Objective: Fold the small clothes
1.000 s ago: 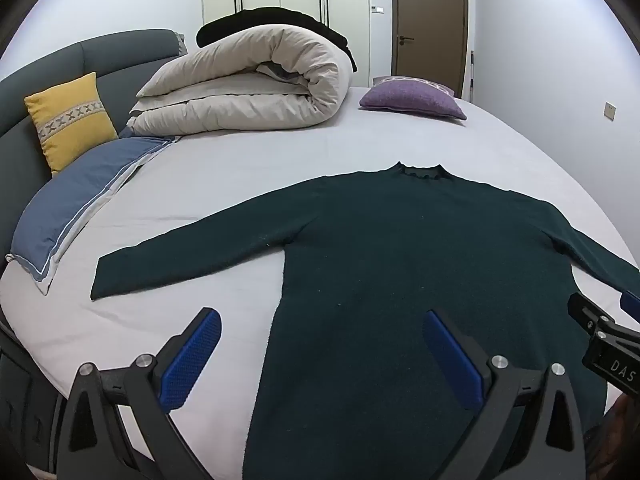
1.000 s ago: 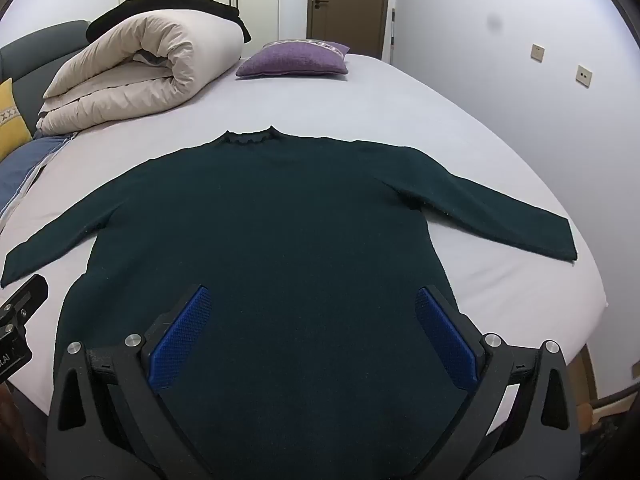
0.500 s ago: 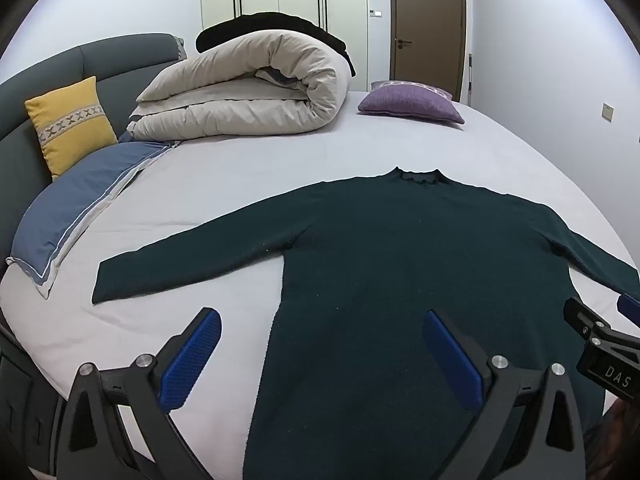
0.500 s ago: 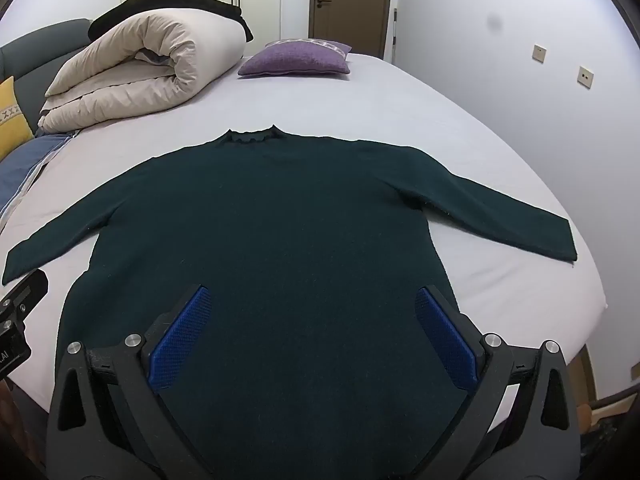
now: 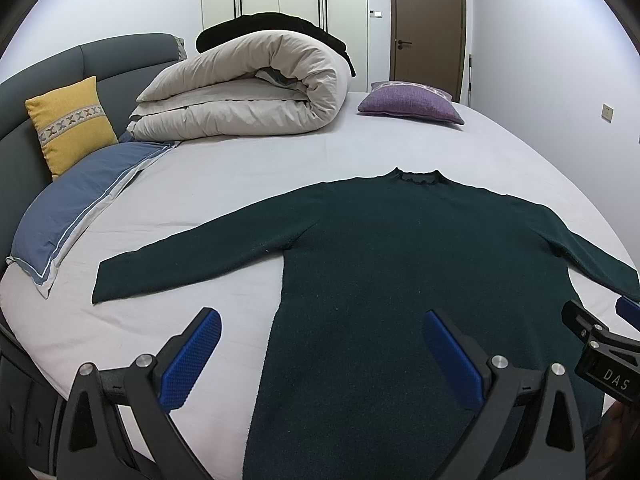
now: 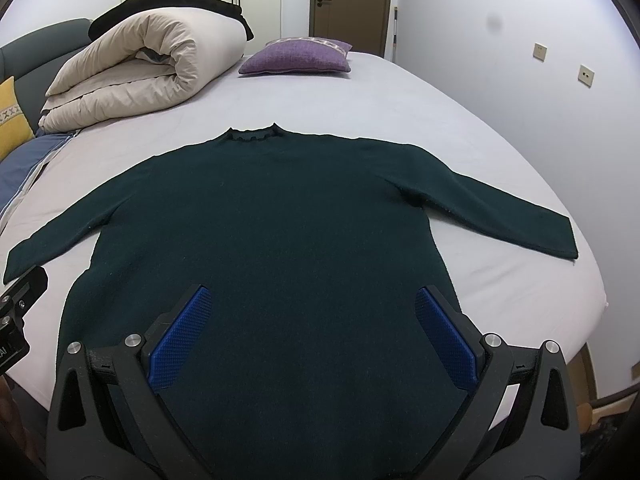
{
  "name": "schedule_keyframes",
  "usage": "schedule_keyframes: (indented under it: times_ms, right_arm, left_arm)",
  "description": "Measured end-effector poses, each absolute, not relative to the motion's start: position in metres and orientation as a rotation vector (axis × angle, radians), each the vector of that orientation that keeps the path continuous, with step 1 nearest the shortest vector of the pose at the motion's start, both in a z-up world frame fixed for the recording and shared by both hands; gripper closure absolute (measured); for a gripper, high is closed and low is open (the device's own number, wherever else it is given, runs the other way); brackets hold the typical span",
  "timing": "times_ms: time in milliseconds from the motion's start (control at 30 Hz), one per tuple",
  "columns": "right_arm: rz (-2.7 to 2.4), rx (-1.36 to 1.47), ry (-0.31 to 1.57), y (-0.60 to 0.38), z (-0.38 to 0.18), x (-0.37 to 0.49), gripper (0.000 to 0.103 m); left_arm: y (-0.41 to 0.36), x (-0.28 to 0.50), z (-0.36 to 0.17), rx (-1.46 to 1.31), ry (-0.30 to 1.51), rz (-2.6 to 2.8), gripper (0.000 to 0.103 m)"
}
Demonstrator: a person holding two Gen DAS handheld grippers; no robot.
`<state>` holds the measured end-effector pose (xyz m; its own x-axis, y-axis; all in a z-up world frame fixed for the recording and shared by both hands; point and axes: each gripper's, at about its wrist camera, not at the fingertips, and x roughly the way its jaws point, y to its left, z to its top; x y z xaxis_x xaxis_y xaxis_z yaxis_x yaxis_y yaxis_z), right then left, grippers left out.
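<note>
1. Dark green sweater (image 5: 400, 280) lay flat on the bed (image 5: 248, 168), face down or up: could not tell. Collar (image 6: 252, 134) pointed toward the far edge, hem toward the near edge, under both cameras.
2. Both sleeves were spread out sideways. Left sleeve (image 5: 192, 256) ran toward the bed's left edge; right sleeve (image 6: 500, 212) ran toward the right edge, cuff near that edge but still on the sheet.
3. Left gripper (image 5: 320, 356) was wide apart, blue pads (image 5: 192, 360) empty. It hung above the near edge, straddling the sweater's left side seam: one finger over bare sheet, the other over the knit. No contact visible.
4. Right gripper (image 6: 312, 332) was also spread wide, nothing between its pads (image 6: 444, 336). It sat over the lower body of the sweater, both fingers above fabric. Contact: could not tell.
5. Each gripper's tip showed at the side of the other's view, so the two were beside each other along the near edge.
6. Rolled beige duvet (image 5: 248, 96) lay at the far left corner with a black item on top. Purple cushion (image 6: 298, 58) lay at the far edge. Yellow cushion (image 5: 72, 124) leaned on the grey headboard (image 5: 24, 92), blue pillow (image 5: 76, 212) along the left edge.
</note>
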<state>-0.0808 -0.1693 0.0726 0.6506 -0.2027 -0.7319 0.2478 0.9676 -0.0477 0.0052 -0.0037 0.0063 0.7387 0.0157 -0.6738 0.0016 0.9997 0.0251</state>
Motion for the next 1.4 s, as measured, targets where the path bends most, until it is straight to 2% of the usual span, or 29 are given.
schedule_keyframes:
  times_ms: [1400]
  right_arm:
    - [-0.247, 0.053, 0.843, -0.157, 0.063, -0.081, 0.0]
  left_arm:
    - [0.001, 0.003, 0.006, 0.02, 0.74, 0.007, 0.0]
